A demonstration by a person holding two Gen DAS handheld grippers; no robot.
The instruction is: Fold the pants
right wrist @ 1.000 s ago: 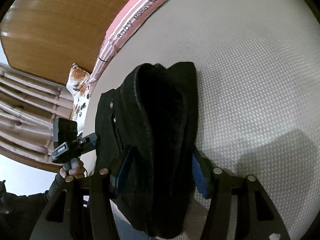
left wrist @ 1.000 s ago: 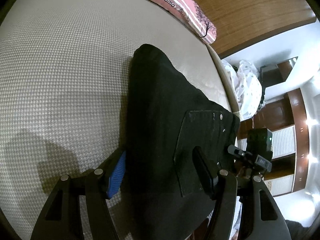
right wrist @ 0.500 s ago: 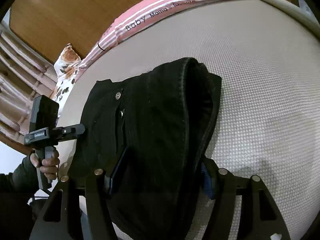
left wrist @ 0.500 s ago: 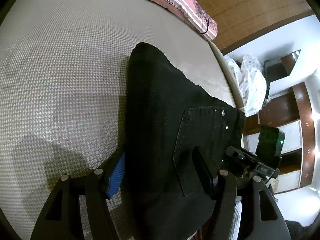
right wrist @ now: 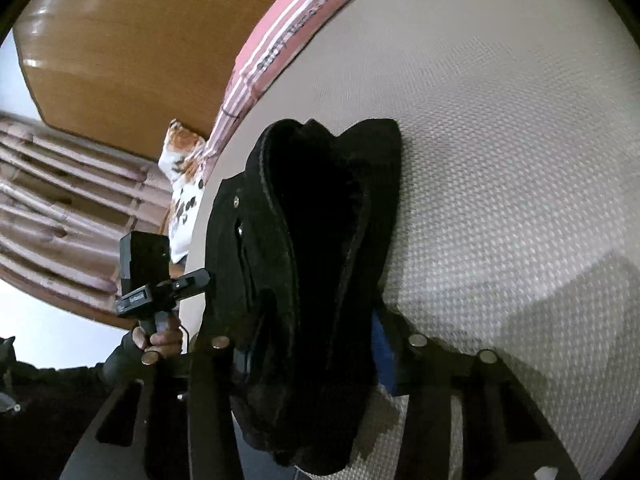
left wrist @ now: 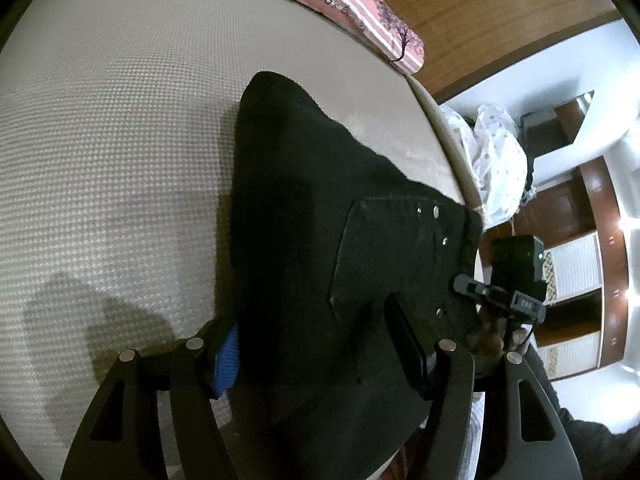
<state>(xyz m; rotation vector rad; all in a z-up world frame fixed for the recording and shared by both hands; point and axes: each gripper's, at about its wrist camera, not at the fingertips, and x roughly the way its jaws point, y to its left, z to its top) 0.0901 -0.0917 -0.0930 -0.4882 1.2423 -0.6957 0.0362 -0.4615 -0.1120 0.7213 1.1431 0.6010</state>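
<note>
- The black pants [left wrist: 320, 208] are already folded into a thick bundle, held over the bed [left wrist: 120, 140].
- The left tool [left wrist: 316, 344] pinches one end of the bundle; the right tool [right wrist: 316, 344] pinches the other.
- It seems the carrying step: next, lower the bundle flat on the bed, then release both tools together.

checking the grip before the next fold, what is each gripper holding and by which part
Both hold the black pants: the left gripper near the back pocket, the right gripper on the bunched folded layers.
</note>
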